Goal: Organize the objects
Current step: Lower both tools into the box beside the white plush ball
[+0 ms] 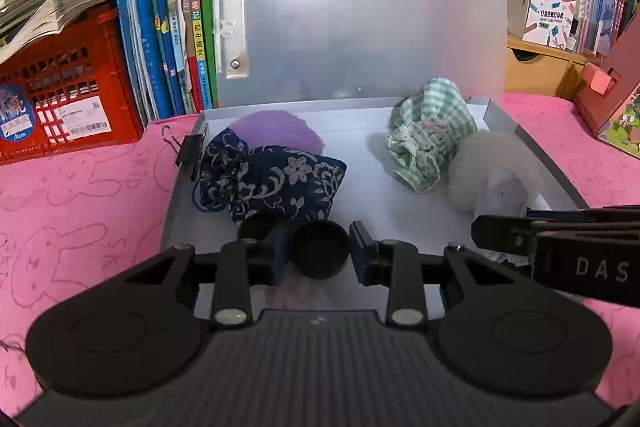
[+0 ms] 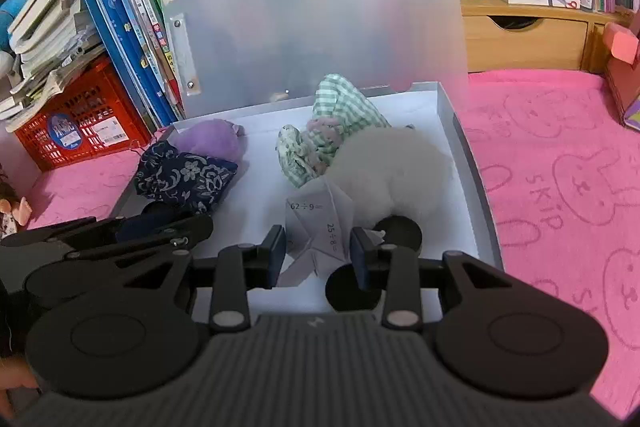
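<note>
pink rabbit-print cloth (image 2: 560,167), crowded bookshelves (image 1: 168,7), wooden drawers (image 2: 524,39)

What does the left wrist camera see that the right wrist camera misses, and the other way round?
Only the left view shows the black binder clip on the box's left wall and a black round cap between the left hand-held gripper fingers. Only the right view shows folded paper with sums between the right hand-held gripper fingers. Both show the open grey box, navy floral pouch, purple plush, green checked pouch and white fluffy ball.
</note>
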`<act>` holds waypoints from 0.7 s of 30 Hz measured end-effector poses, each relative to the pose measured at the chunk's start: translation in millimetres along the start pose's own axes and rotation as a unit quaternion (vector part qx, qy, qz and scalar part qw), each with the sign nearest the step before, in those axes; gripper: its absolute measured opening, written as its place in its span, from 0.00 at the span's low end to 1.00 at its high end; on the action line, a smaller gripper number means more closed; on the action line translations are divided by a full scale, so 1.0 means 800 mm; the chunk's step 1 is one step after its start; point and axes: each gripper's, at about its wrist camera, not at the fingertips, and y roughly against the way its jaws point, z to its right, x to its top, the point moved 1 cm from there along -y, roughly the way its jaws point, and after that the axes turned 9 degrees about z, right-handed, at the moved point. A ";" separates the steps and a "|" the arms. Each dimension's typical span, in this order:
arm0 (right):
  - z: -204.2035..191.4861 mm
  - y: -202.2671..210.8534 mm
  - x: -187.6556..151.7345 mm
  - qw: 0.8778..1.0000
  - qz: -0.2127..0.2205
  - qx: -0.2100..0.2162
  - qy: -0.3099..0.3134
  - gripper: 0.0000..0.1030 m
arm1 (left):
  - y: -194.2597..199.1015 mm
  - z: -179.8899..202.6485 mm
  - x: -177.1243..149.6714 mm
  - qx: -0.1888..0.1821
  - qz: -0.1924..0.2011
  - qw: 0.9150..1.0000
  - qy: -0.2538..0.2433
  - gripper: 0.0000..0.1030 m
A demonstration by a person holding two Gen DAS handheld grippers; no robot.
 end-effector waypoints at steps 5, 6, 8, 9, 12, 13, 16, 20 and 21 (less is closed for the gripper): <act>-0.001 -0.008 0.006 1.000 -0.004 -0.006 0.001 0.38 | -0.007 0.004 0.005 0.003 0.000 1.000 -0.004 0.37; -0.001 -0.010 0.006 1.000 -0.006 -0.006 0.000 0.38 | -0.008 0.004 0.006 0.002 0.000 1.000 -0.002 0.37; -0.001 -0.012 0.005 1.000 -0.009 -0.004 -0.002 0.38 | -0.010 0.004 0.007 0.002 0.000 1.000 0.000 0.37; -0.002 -0.013 0.004 1.000 -0.010 -0.004 -0.001 0.39 | -0.010 0.005 0.007 0.002 -0.001 1.000 -0.001 0.37; -0.002 -0.015 0.002 1.000 -0.011 -0.005 0.000 0.38 | -0.011 0.007 0.007 0.001 -0.002 1.000 -0.007 0.37; -0.002 -0.015 0.002 1.000 -0.011 -0.005 -0.002 0.38 | -0.012 0.008 0.006 0.000 -0.002 1.000 -0.008 0.37; -0.002 -0.016 0.002 1.000 -0.012 -0.003 -0.003 0.38 | -0.014 0.007 0.003 -0.003 -0.009 1.000 -0.007 0.37; -0.001 -0.019 -0.001 1.000 -0.016 -0.001 -0.008 0.38 | -0.014 0.005 0.000 -0.003 -0.007 1.000 -0.009 0.37; -0.001 -0.019 -0.001 1.000 -0.015 0.000 -0.009 0.38 | -0.014 0.006 0.000 -0.003 -0.006 1.000 -0.011 0.37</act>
